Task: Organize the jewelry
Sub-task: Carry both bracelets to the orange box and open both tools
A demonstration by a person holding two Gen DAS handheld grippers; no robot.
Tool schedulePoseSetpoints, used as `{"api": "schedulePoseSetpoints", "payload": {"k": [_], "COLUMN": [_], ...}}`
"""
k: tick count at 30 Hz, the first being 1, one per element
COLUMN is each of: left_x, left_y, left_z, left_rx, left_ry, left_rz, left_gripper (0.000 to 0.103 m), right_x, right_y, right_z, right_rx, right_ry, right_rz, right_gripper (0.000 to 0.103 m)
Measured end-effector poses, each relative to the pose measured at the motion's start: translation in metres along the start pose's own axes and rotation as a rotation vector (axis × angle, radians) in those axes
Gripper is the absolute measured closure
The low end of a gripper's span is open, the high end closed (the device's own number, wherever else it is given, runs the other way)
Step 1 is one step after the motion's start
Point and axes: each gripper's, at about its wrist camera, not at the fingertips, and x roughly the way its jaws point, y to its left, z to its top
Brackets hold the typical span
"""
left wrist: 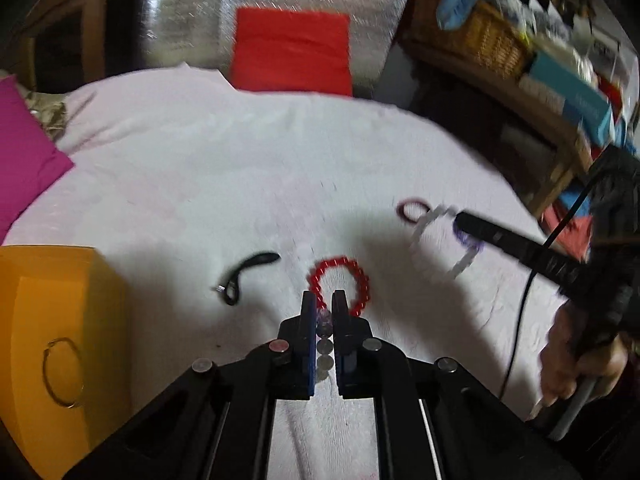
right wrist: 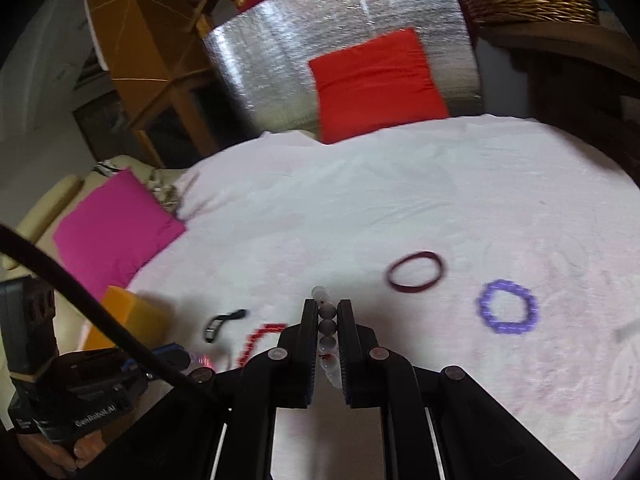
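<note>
Left hand-held gripper (left wrist: 323, 300): jaws closed on a strand of clear/grey beads (left wrist: 324, 346), beads stacked in a line between the pads. Right hand-held gripper (right wrist: 327, 308): also clamped on a string of grey/clear beads (right wrist: 327, 326), top bead poking past the tips; can't tell if it's the same strand.

Red bead bracelet (left wrist: 340, 284) lies flat on the white sheet (left wrist: 240, 184), just past the left tips, round, glossy beads. Black clasp-like piece (left wrist: 248, 272) beside it, toward the orange box (left wrist: 52, 320), which sits at the near left edge of the bed w/ a thin gold hoop (left wrist: 62, 372) on it.

Farther out, right side: dark red band (right wrist: 416, 272) and purple bead bracelet (right wrist: 506, 306), apart from each other, both flat.

Mid + far sheet bare, wrinkled, lots of room. Pink cushion (right wrist: 116, 232) at left edge, red cushion (right wrist: 376, 80) at far edge against silver foil panel (right wrist: 280, 48).
</note>
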Motion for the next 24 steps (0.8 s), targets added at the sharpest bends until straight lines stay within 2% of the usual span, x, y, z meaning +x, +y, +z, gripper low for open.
{"api": "schedulePoseSetpoints", "payload": {"k": [4,8,11,17,22,24], "left_x": [-0.031,-0.086,-0.127,-0.173,-0.161,-0.151], "left_y": [0.007,0.027,0.048,0.105,0.146,0.161], "left_z": [0.001,-0.014,-0.033,-0.065,-0.093,-0.102], "left_rx": [-0.047,-0.106,-0.136,-0.221,-0.306,-0.349], "left_ry": [-0.079,-0.193,-0.243,-0.259,-0.190,-0.157], "left_rz": [0.015,0.045,0.107,0.259,0.363,0.370], "left_gripper": [0.095,0.095,0.095,0.095,0.095,0.095], "right_x": [0.000,-0.002,0.001,0.004,0.010,0.017], "right_y": [0.025,0.058,0.089,0.166,0.224,0.240], "right_z": [0.000,-0.002,-0.008,-0.032,-0.061,-0.074], "right_rx": [0.011,-0.031,-0.056,-0.139,-0.212,-0.240], "right_ry": [-0.012,-0.036,-0.031,0.001,0.055,0.089], "right_rz": [0.094,0.159,0.216,0.355,0.465,0.488], "right_gripper": [0.092,0.092,0.092,0.092,0.092,0.092]}}
